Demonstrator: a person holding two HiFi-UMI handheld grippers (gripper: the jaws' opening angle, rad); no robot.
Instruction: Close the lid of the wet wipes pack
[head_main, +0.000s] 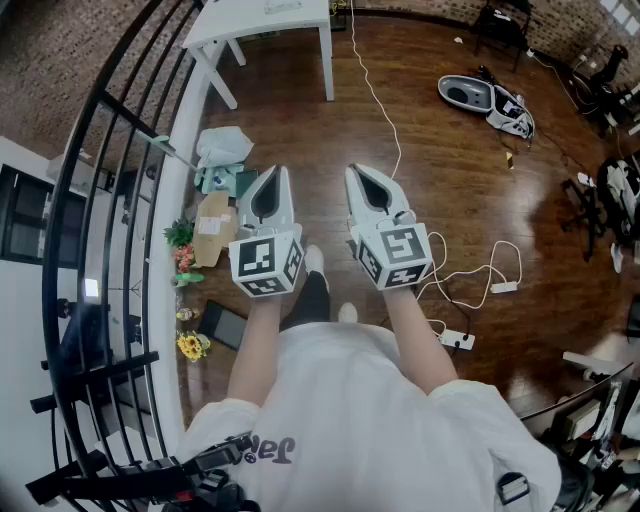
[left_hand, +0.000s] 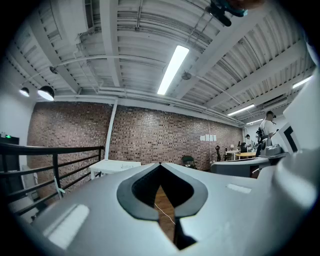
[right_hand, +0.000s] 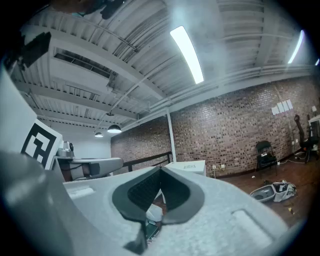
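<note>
Left gripper (head_main: 274, 178) and right gripper (head_main: 358, 178) sit side by side above the wooden floor (head_main: 430, 150), jaws clenched (tips touching on both).

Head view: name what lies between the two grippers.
In the head view, wooden floor shows between the left gripper and the right gripper, and lower down, the toe of the person's white shoe.

The left claw (left_hand: 160, 164) was closed, its tips touching, with nothing held in it. Through its gap showed brown floor (left_hand: 162, 199) and a thin white cord (left_hand: 168, 214). Beyond stood a white table (left_hand: 115, 166), a black railing (left_hand: 55, 165) and a brick wall (left_hand: 150, 135), under a long light (left_hand: 173, 69).
</note>
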